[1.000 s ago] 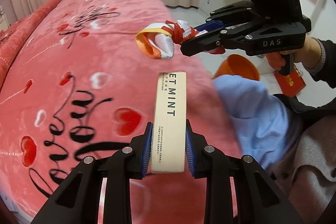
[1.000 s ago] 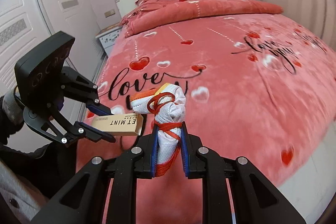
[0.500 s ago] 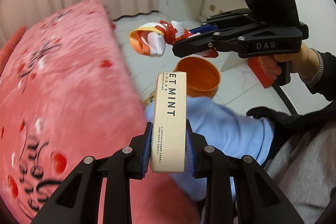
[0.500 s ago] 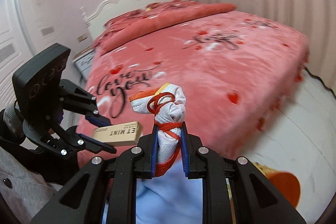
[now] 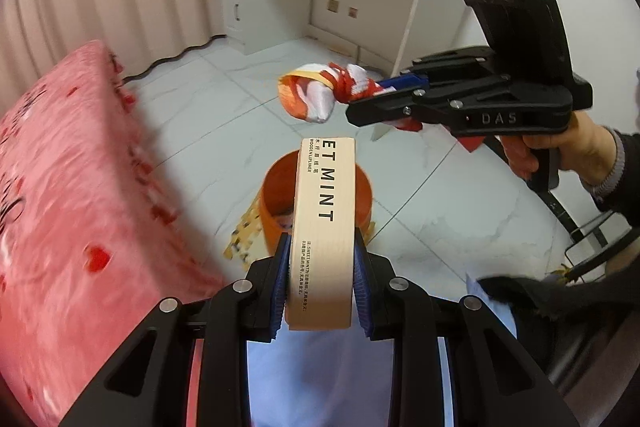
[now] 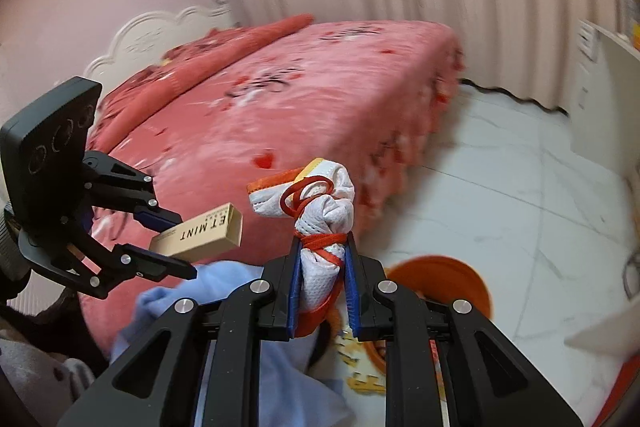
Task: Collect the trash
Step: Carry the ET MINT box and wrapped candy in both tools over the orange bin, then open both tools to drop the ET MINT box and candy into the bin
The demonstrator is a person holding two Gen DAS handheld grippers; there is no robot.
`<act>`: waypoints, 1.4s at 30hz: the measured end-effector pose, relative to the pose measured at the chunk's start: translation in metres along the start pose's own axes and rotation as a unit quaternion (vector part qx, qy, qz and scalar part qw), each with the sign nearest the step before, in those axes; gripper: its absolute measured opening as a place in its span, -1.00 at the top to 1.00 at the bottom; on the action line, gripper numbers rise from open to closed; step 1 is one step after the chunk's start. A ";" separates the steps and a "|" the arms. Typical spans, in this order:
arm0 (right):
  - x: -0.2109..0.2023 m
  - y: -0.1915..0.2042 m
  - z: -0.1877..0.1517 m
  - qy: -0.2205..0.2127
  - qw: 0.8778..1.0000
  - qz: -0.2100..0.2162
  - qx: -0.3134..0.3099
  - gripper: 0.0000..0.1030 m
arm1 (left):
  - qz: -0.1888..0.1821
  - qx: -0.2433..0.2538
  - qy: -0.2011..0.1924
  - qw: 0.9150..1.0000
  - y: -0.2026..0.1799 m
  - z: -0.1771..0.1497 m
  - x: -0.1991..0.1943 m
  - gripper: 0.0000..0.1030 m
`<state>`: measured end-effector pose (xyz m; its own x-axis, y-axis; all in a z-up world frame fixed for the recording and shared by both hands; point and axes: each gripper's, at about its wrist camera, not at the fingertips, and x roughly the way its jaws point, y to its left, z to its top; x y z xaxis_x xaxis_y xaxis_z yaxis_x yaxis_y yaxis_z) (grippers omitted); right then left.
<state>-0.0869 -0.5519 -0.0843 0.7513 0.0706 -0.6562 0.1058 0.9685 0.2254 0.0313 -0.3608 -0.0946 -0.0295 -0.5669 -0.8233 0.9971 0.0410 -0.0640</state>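
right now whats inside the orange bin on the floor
In the left wrist view the orange bin shows a bare inner wall and a small blurred patch low inside. The beige box in the left gripper covers the rest, so its contents cannot be told.

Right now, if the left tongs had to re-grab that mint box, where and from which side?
Same as the left tongs hold the mint box now: pads across the two long narrow sides near one end, coming in along its length. It is long, flat-sided and rigid, so parallel faces seat squarely.
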 end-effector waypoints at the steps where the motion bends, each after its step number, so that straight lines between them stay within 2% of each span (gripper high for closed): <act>1: -0.001 -0.007 -0.003 0.000 1.000 -0.006 0.006 0.63 | -0.003 0.002 0.002 1.000 -0.001 0.004 0.006 0.41; 7: -0.005 -0.070 -0.028 0.004 0.997 -0.043 0.059 0.63 | -0.026 0.011 0.016 0.999 -0.002 0.027 0.051 0.41; 17: 0.017 -0.123 -0.060 0.023 0.990 -0.059 0.123 0.63 | -0.038 -0.014 0.045 0.998 0.007 0.047 0.107 0.41; 21: 0.031 -0.130 -0.063 0.027 0.988 -0.061 0.140 0.63 | -0.035 -0.017 0.048 0.998 0.010 0.054 0.120 0.41; 24: 0.035 -0.137 -0.065 0.026 0.986 -0.063 0.151 0.63 | -0.020 -0.019 0.047 0.999 0.008 0.059 0.129 0.22; 25: 0.037 -0.139 -0.065 0.026 0.986 -0.064 0.154 0.63 | -0.018 -0.021 0.049 0.998 0.008 0.060 0.131 0.09; 41: 0.062 -0.137 -0.061 0.035 0.985 -0.058 0.156 0.57 | -0.009 -0.042 0.053 0.998 0.013 0.060 0.130 0.09; 42: 0.063 -0.138 -0.061 0.036 0.985 -0.059 0.157 0.51 | -0.008 -0.044 0.054 0.998 0.014 0.060 0.130 0.09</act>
<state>-0.0936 -0.6665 -0.2004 0.6746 -0.0102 -0.7381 0.3938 0.8507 0.3482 0.0453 -0.4833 -0.1689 -0.0583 -0.4770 -0.8770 0.9864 0.1078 -0.1242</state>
